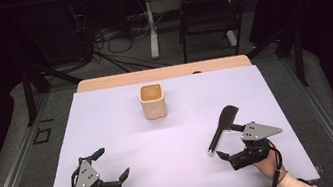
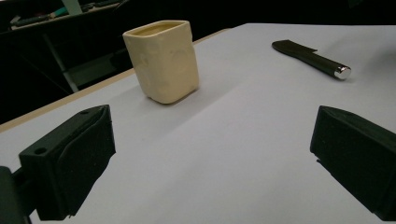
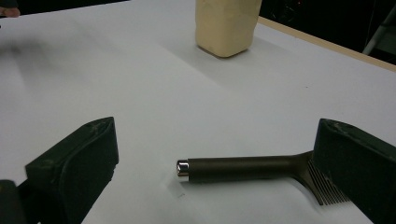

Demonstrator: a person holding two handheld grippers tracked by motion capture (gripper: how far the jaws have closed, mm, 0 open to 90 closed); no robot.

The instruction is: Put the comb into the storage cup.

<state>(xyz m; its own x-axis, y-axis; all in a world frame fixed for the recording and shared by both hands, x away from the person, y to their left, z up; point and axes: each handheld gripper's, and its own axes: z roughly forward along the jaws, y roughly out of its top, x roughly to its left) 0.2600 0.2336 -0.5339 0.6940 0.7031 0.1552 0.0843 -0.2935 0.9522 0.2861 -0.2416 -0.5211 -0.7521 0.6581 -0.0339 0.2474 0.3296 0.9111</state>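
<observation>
High view, left to right. The left tool (image 1: 113, 163) rests low over the near left part of the white-covered bench (image 1: 107, 118), its jaws spread wide with nothing between them; the grey three-cornered plate on top of it tilts toward the person. In the left gripper view both black jaws stand far apart over bare white surface.

Toward the far middle of the bench stands a cream square cup (image 1: 152, 101), upright, mouth open upward, well apart from both tools; it appears beyond the left jaw in the left gripper view (image 2: 162, 59) and at the top of the right gripper view (image 3: 227, 25).

To the right lies a dark slotted spatula (image 1: 222, 128), flat on the bench, blade pointing away from the person and metal-capped handle end toward them. The right tool (image 1: 229, 142) sits just beside it with its jaws wide open, gripping nothing. In the right gripper view the spatula (image 3: 243, 169) lies crosswise between the jaws, its slotted blade partly hidden behind the right-hand jaw; whether that jaw touches it cannot be told.
</observation>
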